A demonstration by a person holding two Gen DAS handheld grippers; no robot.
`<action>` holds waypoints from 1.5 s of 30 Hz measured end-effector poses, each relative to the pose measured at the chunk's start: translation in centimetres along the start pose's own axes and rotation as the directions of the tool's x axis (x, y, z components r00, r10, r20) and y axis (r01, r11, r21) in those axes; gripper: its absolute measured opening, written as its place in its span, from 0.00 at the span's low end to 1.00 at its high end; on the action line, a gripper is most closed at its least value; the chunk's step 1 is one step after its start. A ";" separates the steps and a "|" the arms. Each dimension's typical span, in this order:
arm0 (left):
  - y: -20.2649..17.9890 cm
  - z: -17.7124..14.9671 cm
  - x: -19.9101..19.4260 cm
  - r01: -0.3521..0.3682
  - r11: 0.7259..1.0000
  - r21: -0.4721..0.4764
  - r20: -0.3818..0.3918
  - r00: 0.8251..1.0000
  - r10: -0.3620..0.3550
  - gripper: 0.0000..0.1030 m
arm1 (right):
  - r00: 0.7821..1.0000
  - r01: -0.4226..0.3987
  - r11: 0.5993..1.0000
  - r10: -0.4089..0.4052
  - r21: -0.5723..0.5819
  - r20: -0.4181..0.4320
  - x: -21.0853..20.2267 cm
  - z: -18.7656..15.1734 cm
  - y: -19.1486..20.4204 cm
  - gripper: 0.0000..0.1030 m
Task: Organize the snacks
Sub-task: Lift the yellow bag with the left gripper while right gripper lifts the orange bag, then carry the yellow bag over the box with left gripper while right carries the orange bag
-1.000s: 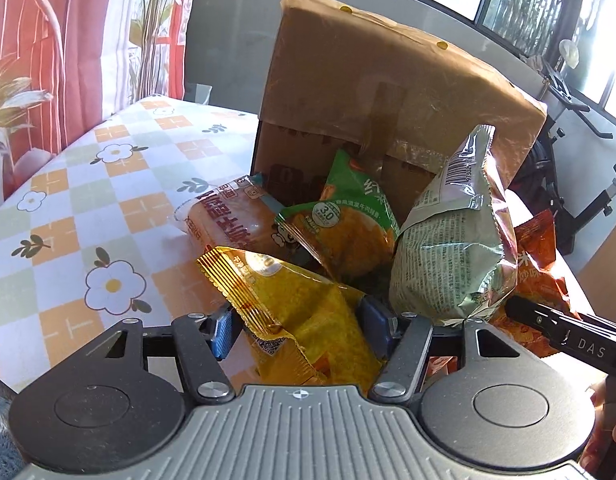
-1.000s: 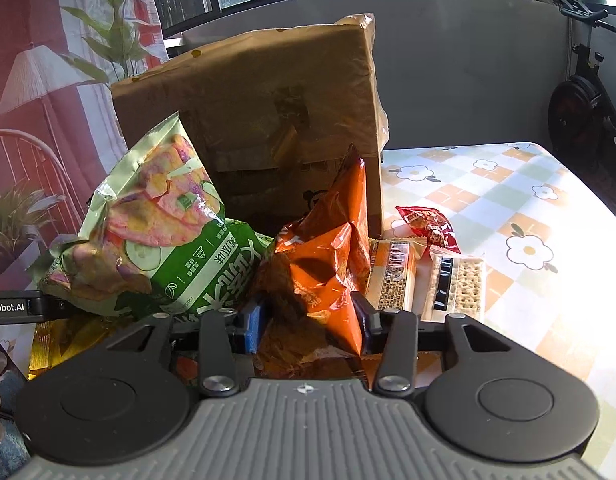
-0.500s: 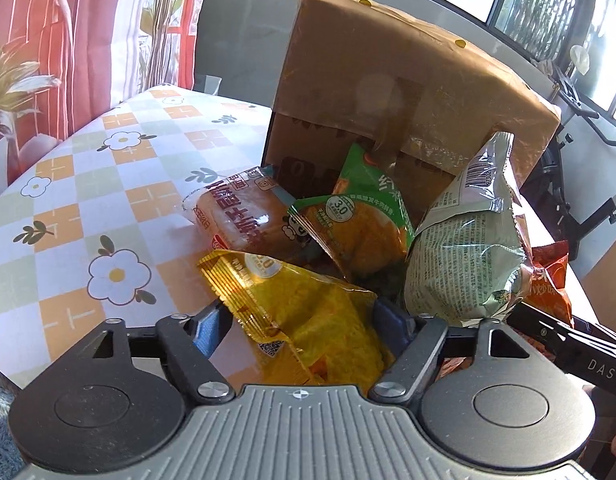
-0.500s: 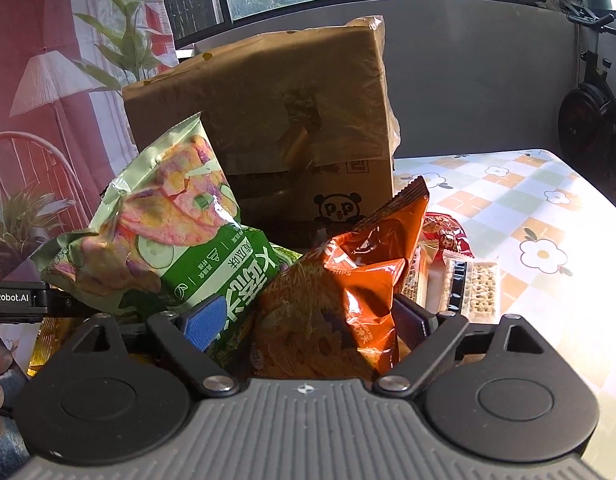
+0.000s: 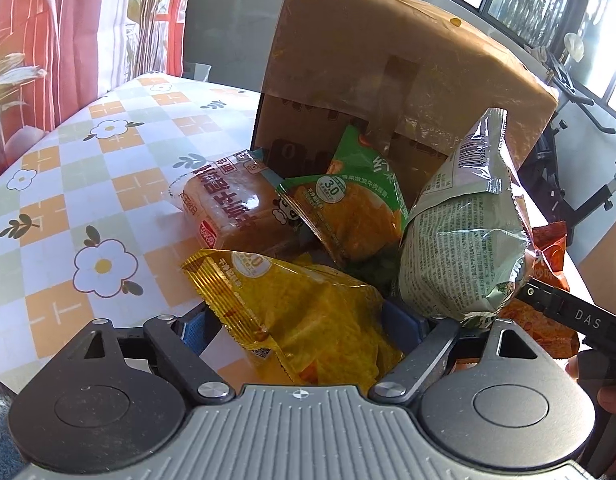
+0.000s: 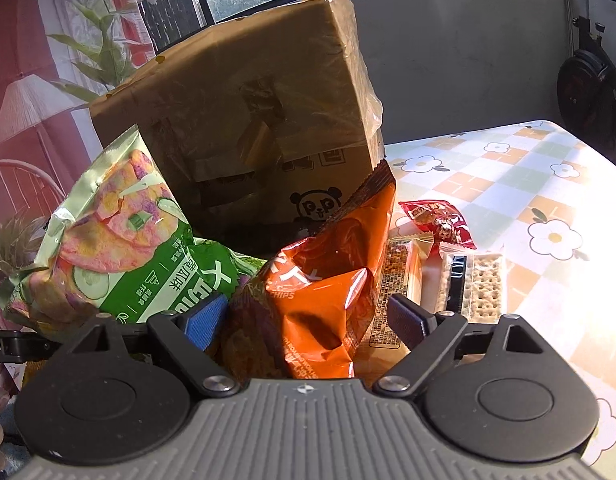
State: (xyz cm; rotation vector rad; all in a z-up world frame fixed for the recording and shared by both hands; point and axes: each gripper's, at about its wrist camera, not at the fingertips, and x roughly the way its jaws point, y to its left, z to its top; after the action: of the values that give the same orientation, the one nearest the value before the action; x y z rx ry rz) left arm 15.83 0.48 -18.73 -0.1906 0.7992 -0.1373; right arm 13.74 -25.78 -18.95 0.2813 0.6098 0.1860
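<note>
Beside box [image 5: 388, 92], left fingers [image 5: 195, 330] spread around yellow bag [image 5: 308, 320], right fingers [image 6: 205, 320] around orange bag [image 6: 328, 280]; apparently ungripped.

Landmark: cardboard box [image 5: 408, 80], upright at the back of the snack heap, closing off the far side.
- Directly before the box: bread loaf pack [image 5: 227, 204], green-orange bag [image 5: 348, 216] and tall green chip bag [image 5: 464, 236], packed close, with no clear lane between them.
- Nearer than these: yellow bag [image 5: 299, 312], orange chip bag [image 6: 328, 280].
- Left of the box: bare flowered tablecloth [image 5: 87, 184], open for passage.
- Right of the box: red packet [image 6: 438, 222] and cracker packs [image 6: 474, 284] near the heap; the cloth beyond them lies free.
</note>
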 end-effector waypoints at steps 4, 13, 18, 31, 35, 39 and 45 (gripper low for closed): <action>0.2 -0.1 0.3 0.023 1.000 -0.016 -0.006 1.000 -0.023 0.85 | 1.000 0.004 1.000 -0.004 0.003 -0.012 0.1 -0.1 -0.2 0.92; 0.5 -0.2 0.7 0.058 0.998 -0.040 -0.020 0.998 -0.059 0.84 | 1.000 -0.018 1.000 0.019 0.008 -0.021 0.2 0.2 0.0 0.86; 1.3 0.0 0.2 0.100 0.990 -0.104 -0.027 0.994 -0.103 0.69 | 1.000 0.002 1.000 -0.002 0.002 -0.010 -0.5 0.3 0.6 0.72; 1.9 1.2 -4.8 0.013 0.996 -0.086 0.168 0.986 0.002 0.62 | 0.983 0.127 0.982 -0.106 -0.139 0.151 -4.3 0.6 2.5 0.62; 1.9 1.6 -5.3 -0.005 0.997 -0.078 0.199 0.980 0.021 0.62 | 0.986 0.105 0.987 -0.086 -0.125 0.145 -4.3 0.4 2.4 0.62; 1.9 1.8 -6.0 -0.009 0.998 -0.069 0.223 0.975 0.024 0.62 | 0.983 0.111 0.987 -0.092 -0.115 0.159 -4.7 0.5 2.2 0.62; 1.6 2.4 -6.8 -0.019 0.999 -0.030 0.273 0.962 0.026 0.62 | 0.968 0.141 0.985 -0.116 -0.100 0.224 -5.6 1.6 2.0 0.62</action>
State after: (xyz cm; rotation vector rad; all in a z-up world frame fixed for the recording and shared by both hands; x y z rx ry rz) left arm 12.95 3.67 -12.67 -0.2213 0.5279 -0.0764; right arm 10.00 -25.62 -14.05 0.1470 0.3963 0.0632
